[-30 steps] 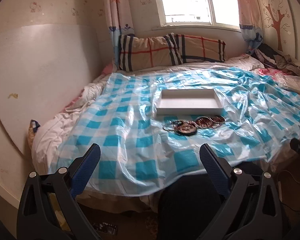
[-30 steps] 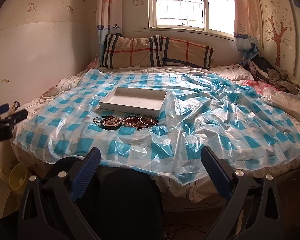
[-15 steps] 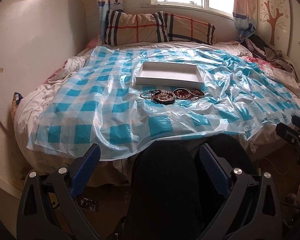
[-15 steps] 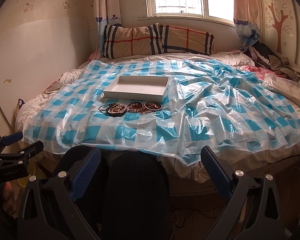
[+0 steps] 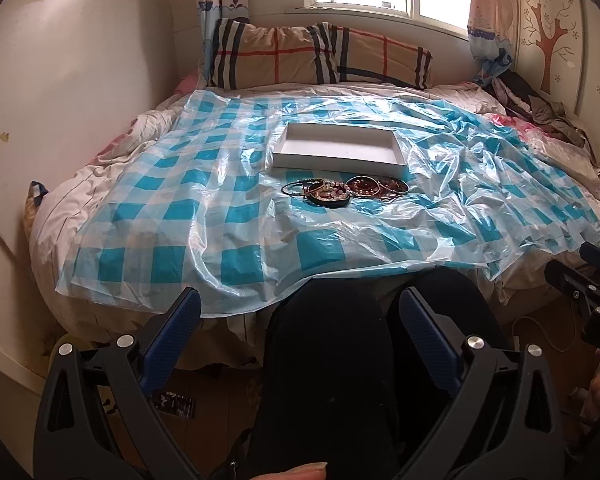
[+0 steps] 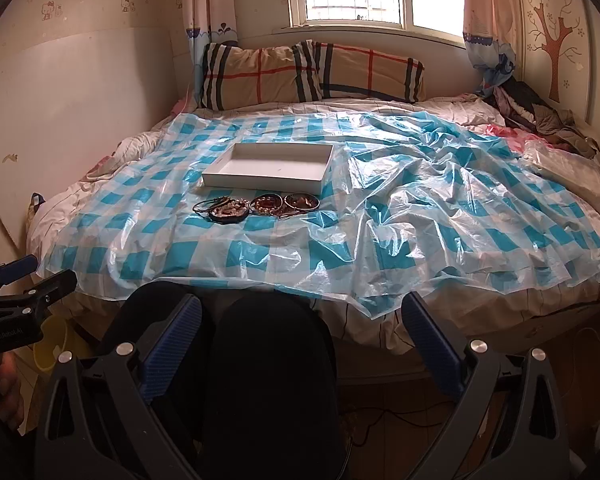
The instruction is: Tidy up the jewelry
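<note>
- Both my claws hang released over my knees: left claw [image 5: 296,332], right claw [image 6: 300,332], jaws wide, nothing in either.
- The bracelets [image 5: 342,191] lie bunched on the bed's plastic sheet [image 5: 204,216], just in front of the white tray [image 5: 336,148], which looks empty. Both are well away from my claws.
- Risk: the bands overlap (some seem to be thin cords), so I judge a pinch on one could drag its neighbours along.
- Risk: the sheet is loose and crinkled; a low jaw could catch a fold and shift the whole bunch, or nudge the light tray.
- Risk: the soft bed gives, so pressing down may bury a band rather than grip it.
</note>
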Demonstrator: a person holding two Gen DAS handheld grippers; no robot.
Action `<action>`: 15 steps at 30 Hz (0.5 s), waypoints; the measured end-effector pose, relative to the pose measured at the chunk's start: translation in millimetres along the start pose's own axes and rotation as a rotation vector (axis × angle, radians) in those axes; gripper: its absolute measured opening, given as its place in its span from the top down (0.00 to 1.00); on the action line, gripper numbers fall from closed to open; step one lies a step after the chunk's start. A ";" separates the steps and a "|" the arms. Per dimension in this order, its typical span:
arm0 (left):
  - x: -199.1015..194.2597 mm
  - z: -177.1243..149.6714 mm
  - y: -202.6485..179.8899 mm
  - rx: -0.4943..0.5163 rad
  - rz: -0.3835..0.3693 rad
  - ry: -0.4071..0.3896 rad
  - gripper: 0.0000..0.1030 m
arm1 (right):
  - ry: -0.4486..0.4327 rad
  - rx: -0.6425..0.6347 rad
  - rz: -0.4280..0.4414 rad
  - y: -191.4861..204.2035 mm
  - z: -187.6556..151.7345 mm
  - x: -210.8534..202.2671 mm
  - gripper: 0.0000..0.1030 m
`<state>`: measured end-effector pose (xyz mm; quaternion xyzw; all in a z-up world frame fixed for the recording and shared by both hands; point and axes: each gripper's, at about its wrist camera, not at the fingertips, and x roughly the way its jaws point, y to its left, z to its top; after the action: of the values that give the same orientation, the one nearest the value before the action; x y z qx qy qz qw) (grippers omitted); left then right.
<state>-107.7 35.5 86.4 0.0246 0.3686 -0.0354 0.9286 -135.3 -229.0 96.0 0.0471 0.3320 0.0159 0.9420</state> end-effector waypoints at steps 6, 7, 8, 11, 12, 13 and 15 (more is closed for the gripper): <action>-1.4 0.1 0.8 -0.002 0.009 -0.001 0.07 | -0.001 -0.001 0.000 0.0 -0.1 -0.2 0.07; -1.7 0.3 0.8 -0.001 0.009 -0.001 0.07 | -0.001 -0.001 0.000 -0.1 -0.1 -0.3 0.07; -1.5 0.2 1.1 -0.001 0.006 0.000 0.07 | -0.001 -0.001 0.000 -0.2 -0.1 -0.3 0.07; -1.9 0.1 1.1 0.002 0.009 0.002 0.07 | 0.002 0.001 -0.001 -1.2 -0.7 -0.3 0.07; -1.9 0.1 0.9 0.002 0.008 0.003 0.07 | 0.003 0.003 -0.002 -1.7 -1.6 -0.4 0.07; -2.0 -0.1 1.0 0.004 0.008 0.004 0.07 | 0.004 0.003 -0.002 -1.5 -2.0 -0.5 0.07; -2.5 0.1 1.5 0.003 0.010 0.003 0.07 | 0.002 0.004 -0.002 -2.4 -3.3 -0.9 0.07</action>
<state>-109.3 37.1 88.2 0.0280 0.3697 -0.0313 0.9282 -138.1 -231.2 93.7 0.0484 0.3332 0.0145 0.9415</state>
